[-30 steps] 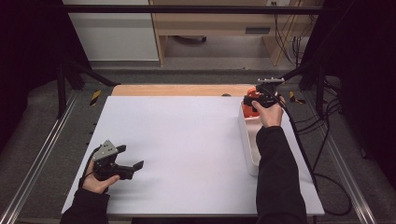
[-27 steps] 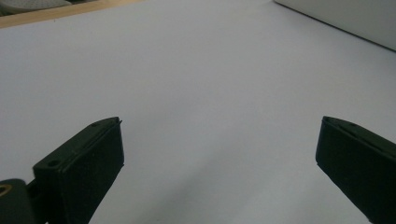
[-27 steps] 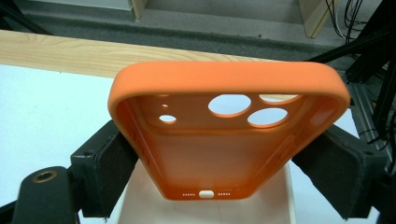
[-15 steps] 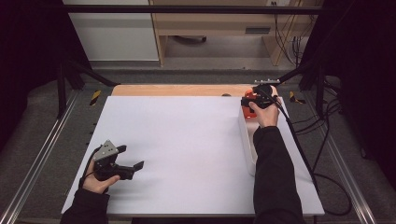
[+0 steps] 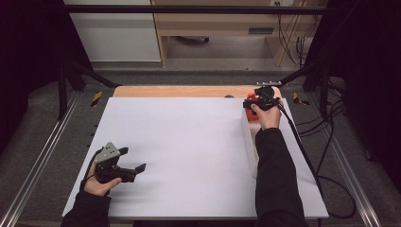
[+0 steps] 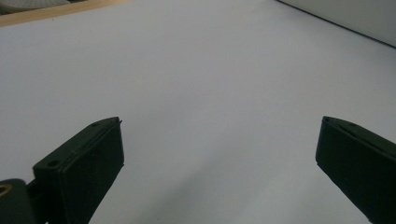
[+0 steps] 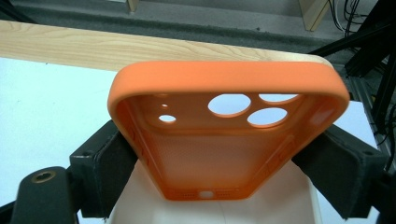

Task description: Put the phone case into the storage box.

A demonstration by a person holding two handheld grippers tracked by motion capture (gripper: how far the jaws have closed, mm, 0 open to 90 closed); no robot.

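An orange phone case (image 7: 224,140) with round camera holes is clamped by its long sides between the black pads of my right gripper (image 7: 219,156), which is shut on it. From above, the right gripper (image 5: 251,102) holds the phone case (image 5: 251,98) at the far right of the white board (image 5: 189,142), over the far end of a long white tray (image 5: 249,142). My left gripper (image 5: 134,159) rests near the board's front left corner. Its jaws stand wide open with nothing between them, and the left gripper (image 6: 219,158) looks across the bare white board (image 6: 210,70).
A wooden table edge (image 5: 189,91) runs behind the board. Metal rails (image 5: 42,161) flank both sides, and the right gripper's black cable (image 5: 307,156) trails down the right side. Cupboards and loose cables stand beyond the table.
The right gripper has shifted slightly to the left with the orange case in it. The left gripper has stayed where it was.
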